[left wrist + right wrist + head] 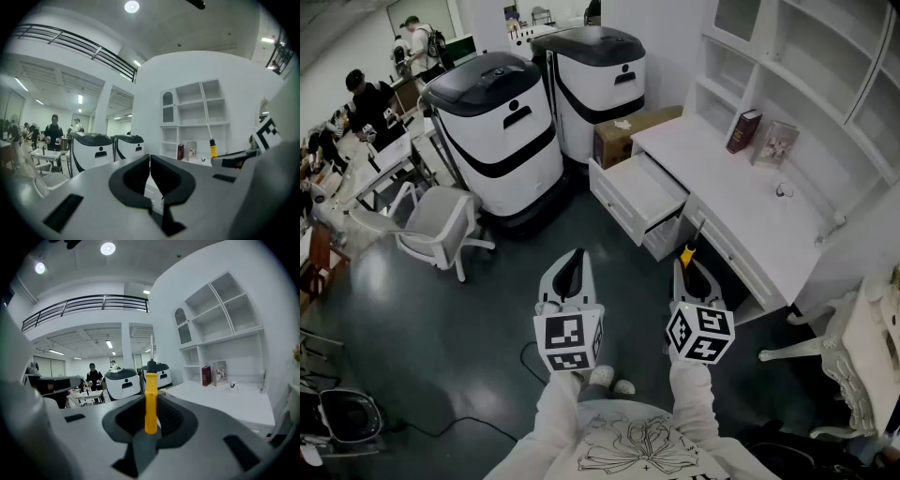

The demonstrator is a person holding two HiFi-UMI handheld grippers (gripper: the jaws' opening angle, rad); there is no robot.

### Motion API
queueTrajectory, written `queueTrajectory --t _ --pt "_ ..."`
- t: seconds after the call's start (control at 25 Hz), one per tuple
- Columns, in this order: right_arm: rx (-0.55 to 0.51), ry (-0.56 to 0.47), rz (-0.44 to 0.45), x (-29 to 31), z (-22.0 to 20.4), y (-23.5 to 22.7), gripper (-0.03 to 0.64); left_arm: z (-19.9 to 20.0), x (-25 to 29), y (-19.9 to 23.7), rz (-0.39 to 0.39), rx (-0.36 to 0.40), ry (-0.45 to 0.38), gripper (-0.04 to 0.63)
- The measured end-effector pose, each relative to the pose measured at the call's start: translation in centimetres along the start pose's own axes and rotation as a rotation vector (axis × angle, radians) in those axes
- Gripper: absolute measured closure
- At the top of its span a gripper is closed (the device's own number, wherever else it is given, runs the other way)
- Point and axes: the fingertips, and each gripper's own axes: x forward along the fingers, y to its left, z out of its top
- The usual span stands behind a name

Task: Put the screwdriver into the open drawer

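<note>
My right gripper [692, 265] is shut on the screwdriver [151, 397], whose yellow handle stands upright between the jaws with its thin metal shaft pointing up and away. From the head view the screwdriver [690, 246] sticks out toward the white desk [741, 202]. The open drawer [635, 191] is pulled out of the desk's left end, ahead of and slightly left of the right gripper. My left gripper [572, 272] hangs over the dark floor, shut with nothing in it; its jaws [150, 176] meet at the tips.
Two large white-and-black machines [502, 141] stand left of the drawer, with a brown box [630, 131] beside them. A red book [743, 130] and a picture frame [775, 142] rest on the desk. A grey office chair [436, 225] stands at left. People are working far left.
</note>
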Motion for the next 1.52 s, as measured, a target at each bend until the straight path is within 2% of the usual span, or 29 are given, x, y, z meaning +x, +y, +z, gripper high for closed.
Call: queueTrajectory --t 0.72,1.16,1.52 --pt "0.003 0.000 -0.015 3.6 0.0 1.0 0.549 -0.1 3.3 2.4 -0.025 -0.003 0.002 0.589" --pt "0.037 0.035 -0.045 5.4 -2.2 1.3 0.549 -2.5 5.7 2.8 -0.077 -0.005 0.049 0.589" --pt "0.045 0.055 -0.043 10.0 -2.1 -0.6 0.549 -3.2 10.3 3.7 -0.060 -0.014 0.070 0.589"
